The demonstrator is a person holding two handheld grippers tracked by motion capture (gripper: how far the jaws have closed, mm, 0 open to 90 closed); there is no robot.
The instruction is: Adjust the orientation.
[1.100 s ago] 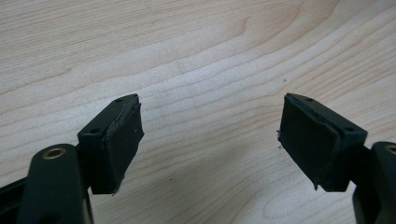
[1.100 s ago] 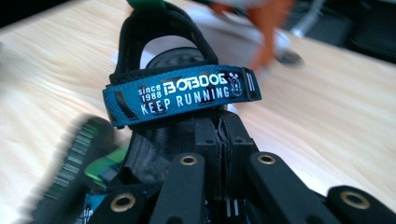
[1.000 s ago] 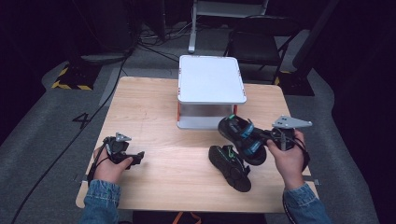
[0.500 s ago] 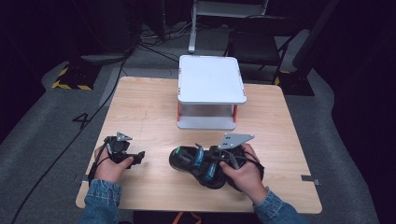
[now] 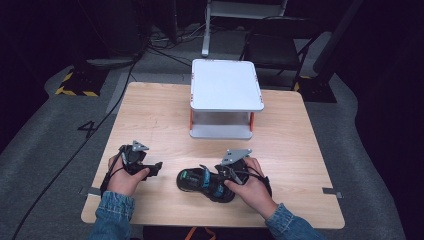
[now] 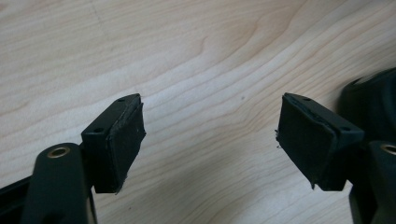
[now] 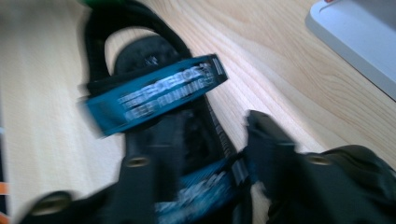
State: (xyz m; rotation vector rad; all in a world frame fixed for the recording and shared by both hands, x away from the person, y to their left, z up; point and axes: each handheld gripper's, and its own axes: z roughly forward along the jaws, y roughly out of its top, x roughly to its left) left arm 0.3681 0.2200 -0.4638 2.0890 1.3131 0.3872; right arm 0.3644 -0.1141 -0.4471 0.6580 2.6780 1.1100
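Dark floor and cables ring my pale wooden surface [image 5: 150, 110], where a white two-tier stand [image 5: 226, 85] with orange posts sits toward the far edge, in the middle. Near my front edge, a little right of centre, lies a black sandal [image 5: 202, 182] with teal straps, resting flat on the wood, its length running left to right.

My right tongs [image 5: 227, 175] are down at the sandal's right end, with my right hand [image 5: 250, 187] wrapped behind them. From the right gripper view, one jaw lies over the footbed and the other sits beside the sandal's edge with a teal strap [image 7: 154, 93] running across farther on; the picture is smeared, so I cannot tell whether they pinch anything.

My left tongs [image 6: 210, 135] rest low over bare wood at the front left, jaws spread wide with nothing between them. My left hand [image 5: 125, 177] holds them just left of the sandal, apart from it.
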